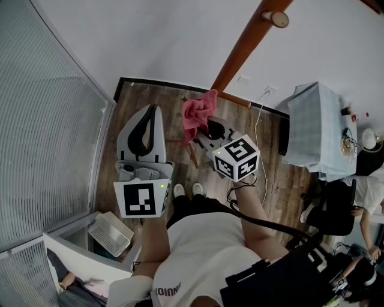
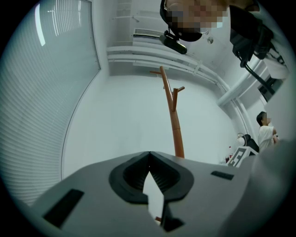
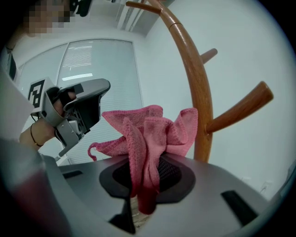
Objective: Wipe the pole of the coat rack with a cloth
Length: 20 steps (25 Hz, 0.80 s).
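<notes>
The coat rack's brown wooden pole [image 1: 240, 51] slants down from the top right in the head view, with a peg [image 1: 275, 18] near its top. My right gripper [image 1: 206, 129] is shut on a pink cloth [image 1: 198, 112], which sits bunched just beside the pole's lower part. In the right gripper view the cloth [image 3: 147, 132] stands up out of the right gripper [image 3: 145, 172], with the pole [image 3: 195, 92] right behind it; I cannot tell whether they touch. My left gripper [image 1: 146, 118] hangs to the left, away from the pole [image 2: 175, 121]. The left gripper [image 2: 149, 159] is shut and holds nothing.
A glass partition with blinds [image 1: 45, 138] runs along the left. A white basket [image 1: 111, 234] lies on the floor at lower left. At right stands a cloth-covered table [image 1: 318, 129], and a seated person [image 1: 363, 195] is beyond it. A cable [image 1: 259, 123] trails over the wooden floor.
</notes>
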Each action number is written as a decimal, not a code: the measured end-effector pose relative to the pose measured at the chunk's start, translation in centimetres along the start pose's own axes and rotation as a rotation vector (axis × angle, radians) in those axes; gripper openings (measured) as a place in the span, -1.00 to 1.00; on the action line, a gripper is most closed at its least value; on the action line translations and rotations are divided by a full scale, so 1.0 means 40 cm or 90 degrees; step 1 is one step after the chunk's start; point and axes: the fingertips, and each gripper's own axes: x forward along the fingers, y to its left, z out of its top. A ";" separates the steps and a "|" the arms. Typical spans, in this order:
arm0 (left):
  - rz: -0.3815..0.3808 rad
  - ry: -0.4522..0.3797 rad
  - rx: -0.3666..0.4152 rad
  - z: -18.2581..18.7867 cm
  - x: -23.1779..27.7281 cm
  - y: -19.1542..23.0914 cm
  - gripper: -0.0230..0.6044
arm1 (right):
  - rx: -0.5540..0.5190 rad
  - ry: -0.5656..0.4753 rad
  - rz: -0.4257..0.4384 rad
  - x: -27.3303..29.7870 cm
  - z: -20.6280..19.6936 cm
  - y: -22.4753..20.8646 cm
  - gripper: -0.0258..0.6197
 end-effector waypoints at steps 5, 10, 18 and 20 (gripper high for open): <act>-0.002 0.002 0.004 0.004 0.012 -0.015 -0.88 | -0.058 0.018 0.034 -0.004 0.005 0.036 -0.63; -0.002 0.000 0.008 0.009 0.016 -0.020 -0.88 | -0.106 -0.003 0.048 -0.022 0.049 0.059 -0.63; -0.005 -0.005 0.020 0.020 0.012 -0.024 -0.89 | -0.132 -0.056 0.016 -0.071 0.123 0.030 -0.63; -0.007 -0.006 0.022 0.022 0.014 -0.026 -0.88 | -0.135 -0.062 0.005 -0.081 0.133 0.017 -0.63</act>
